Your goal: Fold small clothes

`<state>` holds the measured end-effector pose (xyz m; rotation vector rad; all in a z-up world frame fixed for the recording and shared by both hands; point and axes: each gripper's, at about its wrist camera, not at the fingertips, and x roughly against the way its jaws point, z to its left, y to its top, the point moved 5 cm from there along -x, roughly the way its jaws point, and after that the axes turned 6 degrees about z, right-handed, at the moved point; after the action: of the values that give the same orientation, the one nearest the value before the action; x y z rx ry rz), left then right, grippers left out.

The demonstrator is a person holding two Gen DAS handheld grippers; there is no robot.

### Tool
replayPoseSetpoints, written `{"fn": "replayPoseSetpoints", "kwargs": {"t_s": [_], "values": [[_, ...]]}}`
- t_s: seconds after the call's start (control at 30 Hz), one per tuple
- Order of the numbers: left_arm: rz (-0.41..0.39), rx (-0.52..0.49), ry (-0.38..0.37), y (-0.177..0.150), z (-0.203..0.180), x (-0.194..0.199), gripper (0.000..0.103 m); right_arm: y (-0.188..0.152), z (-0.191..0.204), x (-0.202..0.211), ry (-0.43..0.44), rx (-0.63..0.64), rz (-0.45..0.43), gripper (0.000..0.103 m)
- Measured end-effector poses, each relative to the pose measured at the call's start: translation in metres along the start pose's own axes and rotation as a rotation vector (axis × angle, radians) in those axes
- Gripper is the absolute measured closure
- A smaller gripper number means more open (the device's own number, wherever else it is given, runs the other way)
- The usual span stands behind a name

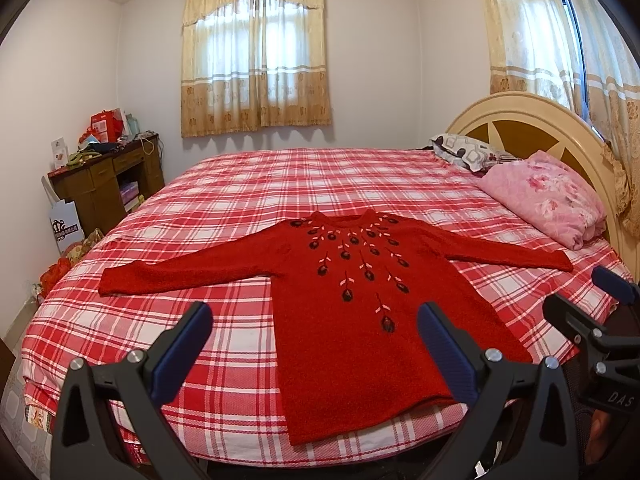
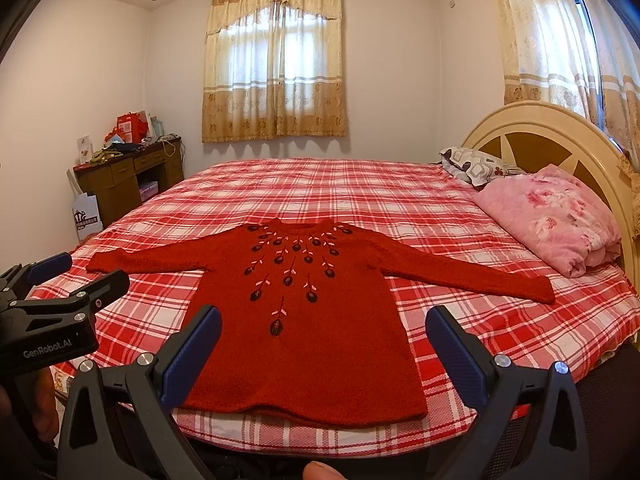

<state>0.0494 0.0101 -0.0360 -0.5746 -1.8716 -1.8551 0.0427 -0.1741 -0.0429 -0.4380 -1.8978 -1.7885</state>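
Note:
A small red knit sweater (image 1: 344,340) with dark embroidered flowers lies flat and face up on the bed, both sleeves spread out, hem at the near edge. The same sweater (image 2: 312,344) fills the middle of the right wrist view. My left gripper (image 1: 316,316) hovers open above the hem's left part, holding nothing. My right gripper (image 2: 324,320) is open too, above the hem, apart from the cloth. The right gripper (image 1: 588,300) shows at the right edge of the left wrist view, and the left gripper (image 2: 76,276) at the left edge of the right wrist view.
The bed has a red and white plaid sheet (image 1: 248,208). A pink floral pillow (image 1: 548,196) and a grey patterned pillow (image 1: 468,152) lie by the cream headboard (image 1: 520,120) on the right. A cluttered brown desk (image 1: 108,172) stands at the left wall. A fingertip (image 2: 320,471) shows at the bottom edge.

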Motion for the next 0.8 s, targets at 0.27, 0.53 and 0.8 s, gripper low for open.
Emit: {"fn": "replayPoseSetpoints", "kwargs": {"t_s": [0.27,0.53,0.8], "values": [[0.012,-0.002,0.003,-0.001,-0.001,-0.004,0.0,0.0,-0.003,-0.004,0.004,0.001,0.005,0.001],[0.039,-0.027,-0.002,-0.004,0.001,-0.024,0.0,-0.007,-0.025,-0.031,0.005,-0.062,0.072,0.001],[0.093,-0.046,0.009,-0.008,0.004,-0.062,0.0,-0.02,-0.057,-0.08,0.002,-0.097,0.179,0.001]]}}
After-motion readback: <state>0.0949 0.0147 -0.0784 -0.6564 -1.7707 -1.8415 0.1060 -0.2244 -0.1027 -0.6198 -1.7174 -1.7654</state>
